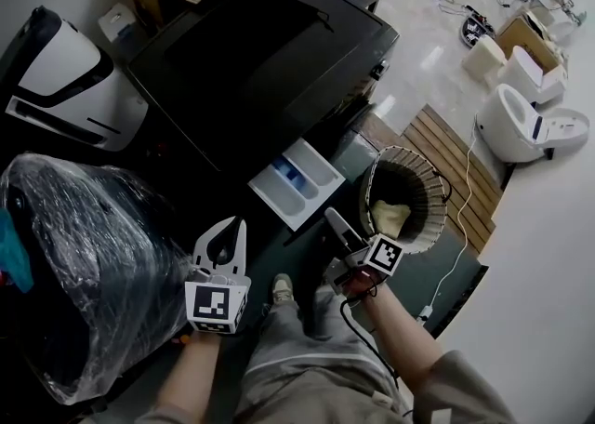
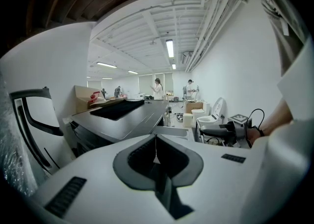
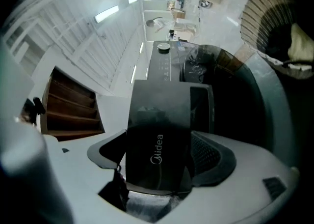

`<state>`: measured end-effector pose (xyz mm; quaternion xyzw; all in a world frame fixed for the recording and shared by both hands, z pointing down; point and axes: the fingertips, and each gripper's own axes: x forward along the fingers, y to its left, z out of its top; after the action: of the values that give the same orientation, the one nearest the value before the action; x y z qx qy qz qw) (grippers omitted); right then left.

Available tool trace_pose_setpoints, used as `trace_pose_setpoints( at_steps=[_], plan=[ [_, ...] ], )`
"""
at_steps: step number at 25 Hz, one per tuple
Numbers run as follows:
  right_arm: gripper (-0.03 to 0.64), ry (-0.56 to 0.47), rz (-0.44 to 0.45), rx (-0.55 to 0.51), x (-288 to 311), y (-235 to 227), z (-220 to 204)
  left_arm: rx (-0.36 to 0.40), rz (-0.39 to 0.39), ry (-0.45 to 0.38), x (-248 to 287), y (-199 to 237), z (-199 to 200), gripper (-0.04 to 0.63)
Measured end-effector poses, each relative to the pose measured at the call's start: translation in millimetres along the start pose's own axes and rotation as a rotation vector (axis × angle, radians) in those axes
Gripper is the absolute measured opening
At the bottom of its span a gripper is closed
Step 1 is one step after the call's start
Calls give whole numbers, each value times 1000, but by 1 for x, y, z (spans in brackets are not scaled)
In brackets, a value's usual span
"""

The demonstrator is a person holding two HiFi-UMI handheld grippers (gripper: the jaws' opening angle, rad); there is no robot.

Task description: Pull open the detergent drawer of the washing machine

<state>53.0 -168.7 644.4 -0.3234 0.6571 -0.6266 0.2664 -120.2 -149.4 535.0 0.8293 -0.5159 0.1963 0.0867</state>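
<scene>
R gripper [image 1: 333,220] is clamped on the dark drawer front [image 3: 158,137], w/ the panel filling its jaws. L gripper [image 1: 234,231] is closed, empty, off to the side and farther from it. Detergent drawer [image 1: 296,180] sits just ahead of the R claw, prob. mostly out. Its long axis runs from the washing machine [image 1: 270,50] straight toward that claw.

1. We see bright ceiling strips [image 2: 170,48] lighting the room, and the floor [image 1: 423,36] glares.
2. The black washer [image 1: 270,59] looks dim.
3. Both gripper views bend towards dark edges, and the right one smears upper left.
</scene>
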Motion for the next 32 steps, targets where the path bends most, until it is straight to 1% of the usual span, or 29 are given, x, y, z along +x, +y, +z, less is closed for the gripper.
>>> trace_pose_setpoints(
  at_steps=[4,6,10,13,14,15,16,21,24,27,30,32],
  plan=[
    [394,-8,-100,-226,-8,11,15,7,-12,-13,-1,-4,8,18],
    [394,-21,-141,-321,-14,21,28,12,-15,-21,-3,-5,15,18],
    [393,-41,-190,-468,-24,47,58,16,-8,-41,-9,-2,33,18],
    [384,-24,-202,-631,-31,77,66,4,-11,-43,-17,-1,49,18],
    [350,-21,-199,-697,-32,90,67,3,-10,-48,-20,-1,55,18],
    [286,-18,-197,-767,-34,103,67,5,-6,-53,-24,1,61,18],
    [250,-14,-192,-833,-35,117,66,8,-1,-59,-27,2,67,18],
    [221,-18,-139,-1092,-39,190,62,27,24,-93,-42,8,100,18],
    [168,-43,-98,-1225,-42,236,61,38,40,-119,-51,12,120,18],
    [150,-49,-42,-1305,-43,289,55,50,48,-146,-59,13,141,18],
    [119,-69,31,-1346,-41,349,47,36,16,-184,-68,7,163,18],
    [88,-84,74,-1360,-49,363,43,48,4,-209,-75,3,179,18]
  ],
)
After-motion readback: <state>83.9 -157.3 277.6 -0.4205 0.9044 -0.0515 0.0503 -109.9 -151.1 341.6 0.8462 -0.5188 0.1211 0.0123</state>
